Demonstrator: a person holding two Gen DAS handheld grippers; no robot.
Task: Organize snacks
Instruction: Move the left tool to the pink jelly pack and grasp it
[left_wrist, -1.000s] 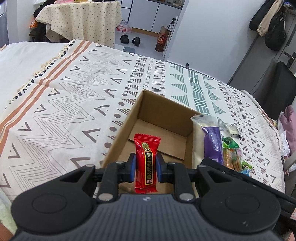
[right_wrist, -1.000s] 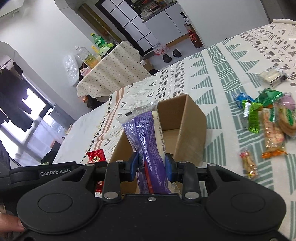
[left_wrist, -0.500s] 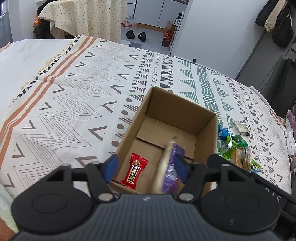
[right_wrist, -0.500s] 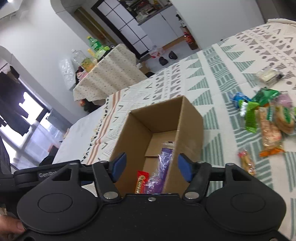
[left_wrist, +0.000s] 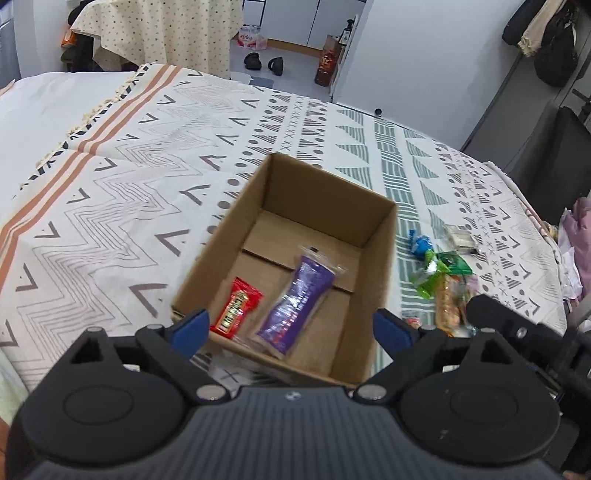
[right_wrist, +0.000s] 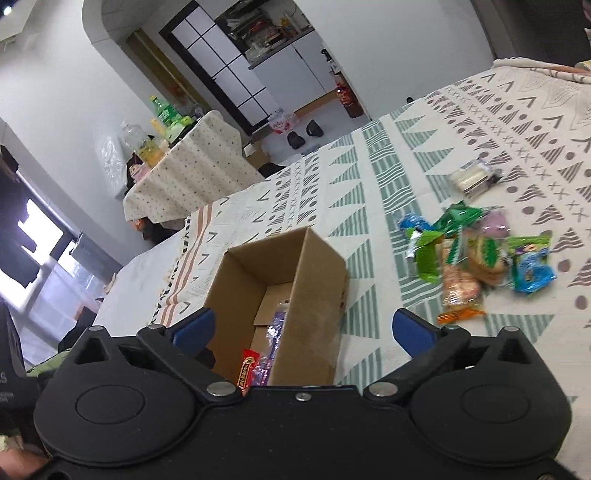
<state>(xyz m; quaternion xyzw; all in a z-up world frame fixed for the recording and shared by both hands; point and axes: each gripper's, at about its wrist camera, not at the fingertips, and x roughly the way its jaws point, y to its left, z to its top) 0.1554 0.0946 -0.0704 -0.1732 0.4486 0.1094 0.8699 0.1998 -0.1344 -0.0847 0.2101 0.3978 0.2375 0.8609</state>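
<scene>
Down on the floor of the open brown cardboard box: a small red foil-wrapped candy bar at the near left corner, lying flat; just right of it, a long purple plastic-wrapped snack packet, also flat, slanting from the near wall toward the box's middle. Both apart from either tool, held by nothing. Seen again from the right wrist camera as a red sliver and a purple strip low inside the box, behind its near right wall.

Above the near edge of the box, the left gripper, blue-padded fingers spread wide and empty, with both packets below and between them. Slightly to the box's right, the right gripper, likewise spread wide, gripping nothing, the box's near corner between its blue pads.

Right of the box, well apart on the patterned cream, green and orange bedspread: a loose heap of mixed snack wrappers, green, blue and orange, overlapping one another, and beyond the heap a small clear-wrapped pale pastry lying on its own.

Farther off, past the bed's edge: a table under a spotted cream cloth with bottles on top, and a pair of dark shoes on the floor.
</scene>
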